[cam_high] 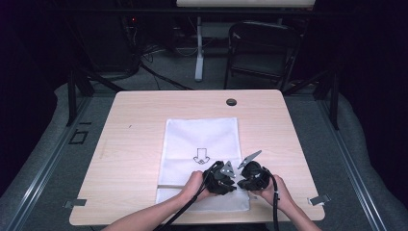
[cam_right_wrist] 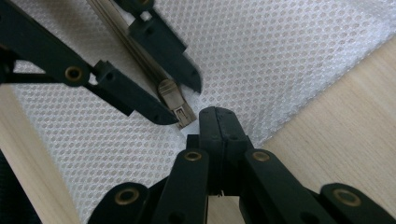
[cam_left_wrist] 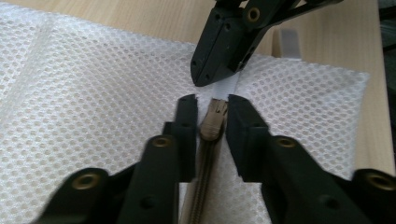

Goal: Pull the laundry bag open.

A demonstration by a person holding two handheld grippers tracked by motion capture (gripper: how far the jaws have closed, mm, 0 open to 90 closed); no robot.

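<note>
A white mesh laundry bag is laid flat on the light wooden table, with a printed arrow on its upper face. Both grippers are positioned at the bag's near right portion, close together.

The left gripper is set astride the tan zipper pull, one jaw on each side of it. A narrow gap is visible between each pad and the pull, so no grip on it is established. The tan zipper track runs back between the jaws.

The right gripper is closed, its jaws pressed together on the white fabric edge just beyond the zipper's end, near the bag's corner. Its tip is placed just beside the zipper pull, directly opposite the left gripper.
</note>
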